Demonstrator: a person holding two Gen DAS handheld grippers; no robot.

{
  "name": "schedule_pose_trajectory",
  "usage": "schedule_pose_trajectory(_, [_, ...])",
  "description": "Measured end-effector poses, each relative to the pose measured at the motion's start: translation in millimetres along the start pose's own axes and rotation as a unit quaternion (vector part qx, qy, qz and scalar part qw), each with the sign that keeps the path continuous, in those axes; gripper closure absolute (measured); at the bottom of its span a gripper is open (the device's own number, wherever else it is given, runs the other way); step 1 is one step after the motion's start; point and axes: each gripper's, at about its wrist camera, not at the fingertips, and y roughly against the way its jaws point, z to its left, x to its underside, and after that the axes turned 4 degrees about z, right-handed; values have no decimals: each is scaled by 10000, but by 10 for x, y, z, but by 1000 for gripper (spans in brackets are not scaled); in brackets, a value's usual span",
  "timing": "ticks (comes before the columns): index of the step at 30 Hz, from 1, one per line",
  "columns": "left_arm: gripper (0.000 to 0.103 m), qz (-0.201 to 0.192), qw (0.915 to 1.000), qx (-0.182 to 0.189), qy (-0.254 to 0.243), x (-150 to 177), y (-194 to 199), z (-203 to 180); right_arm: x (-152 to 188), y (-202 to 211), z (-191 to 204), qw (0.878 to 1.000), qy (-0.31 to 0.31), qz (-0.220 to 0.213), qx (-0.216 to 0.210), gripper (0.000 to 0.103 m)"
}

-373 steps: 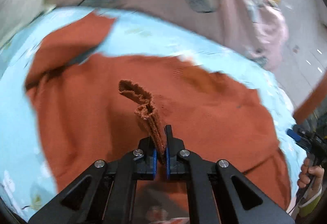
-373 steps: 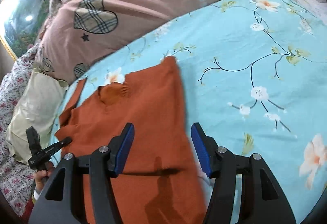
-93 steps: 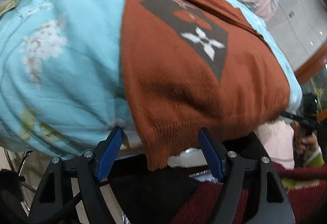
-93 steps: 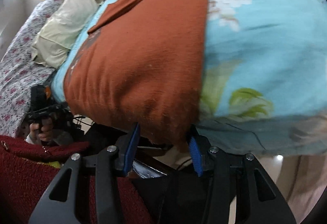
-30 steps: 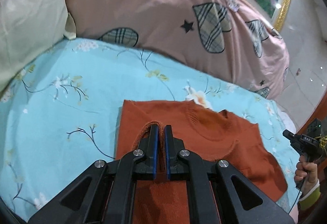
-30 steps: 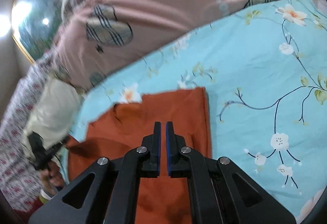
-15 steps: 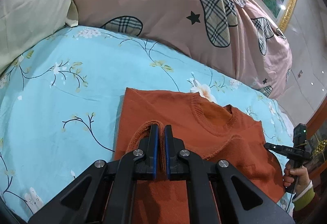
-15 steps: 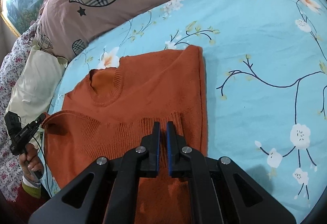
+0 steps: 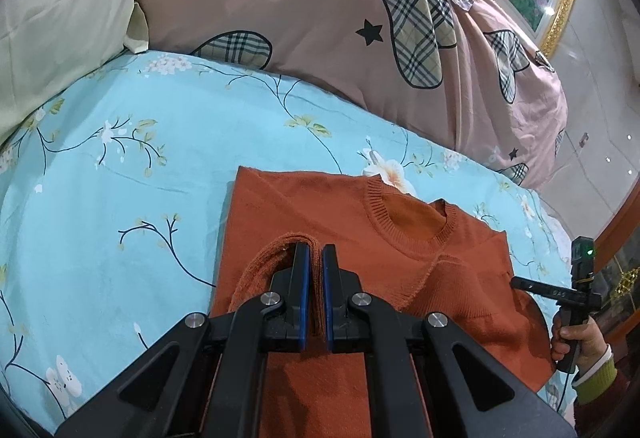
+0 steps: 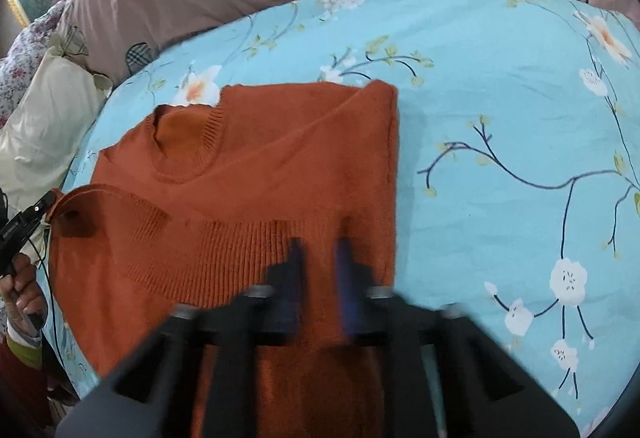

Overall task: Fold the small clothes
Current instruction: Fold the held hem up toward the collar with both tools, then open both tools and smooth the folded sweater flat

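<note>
My left claw point(image 9: 315, 258): pinched the orange sweater's point(image 9: 420, 262) ribbed hem.
My right claw point(image 10: 318, 258): blurred, pinched the same hem.

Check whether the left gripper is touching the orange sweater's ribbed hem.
Touching. The left wrist view shows the left gripper shut with the ribbed hem of the orange sweater pinched between its blue pads.
</note>
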Motion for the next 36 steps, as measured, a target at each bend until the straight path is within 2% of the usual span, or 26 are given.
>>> schedule_pose_trajectory(6, [98, -69, 10000, 16, 50, -26, 100, -18, -48, 627, 88, 9943, -91, -1051, -142, 95])
schedule_pose_trajectory(9, [98, -269, 9996, 52, 40, -109, 237, -72, -201, 720, 113, 9909, -135, -1333, 112, 95])
schedule_pose_trajectory(14, [98, -260, 9994, -225, 88, -355, 65, -86, -424, 330, -30, 9917, -528, -1134, 294, 95])
schedule_pose_trajectory(17, [98, -12, 9988, -346, 336, -445, -317, 63, -474, 5, -102, 9932, -631, -859, 479, 95])
schedule_pose_trajectory(20, [98, 267, 9964, -674, 433, -434, -704, 218, -455, -175, -153, 9938, -663, -649, 612, 95])
schedule_pose_trajectory(23, [98, 487, 9942, -784, 556, -396, -923, 319, -454, -86, -182, 9934, -738, -719, 499, 89])
schedule_pose_trajectory(25, [97, 500, 9942, -787, 536, -379, -926, 315, -434, 64, -168, 9916, -762, -876, 568, 82])
schedule_pose_trajectory(26, [93, 517, 9941, -788, 544, -378, -906, 314, -415, 163, -130, 9908, -731, -988, 566, 81])
schedule_pose_trajectory(28, [88, 503, 9941, -765, 580, -370, -814, 304, -344, 377, 10, 9904, -589, -1182, 410, 81])
schedule_pose_trajectory(30, [83, 436, 9946, -725, 602, -337, -647, 237, -241, 512, 219, 9925, -350, -1165, 88, 79])
schedule_pose_trajectory(33, [82, 323, 9975, -360, 524, -205, -360, 25, -36, 408, 569, 9964, 54, -635, -559, 76])
schedule_pose_trajectory(36, [81, 564, 9983, 94, 137, 50, -304, -335, 174, 95, 907, 9894, 408, 154, -1388, 76])
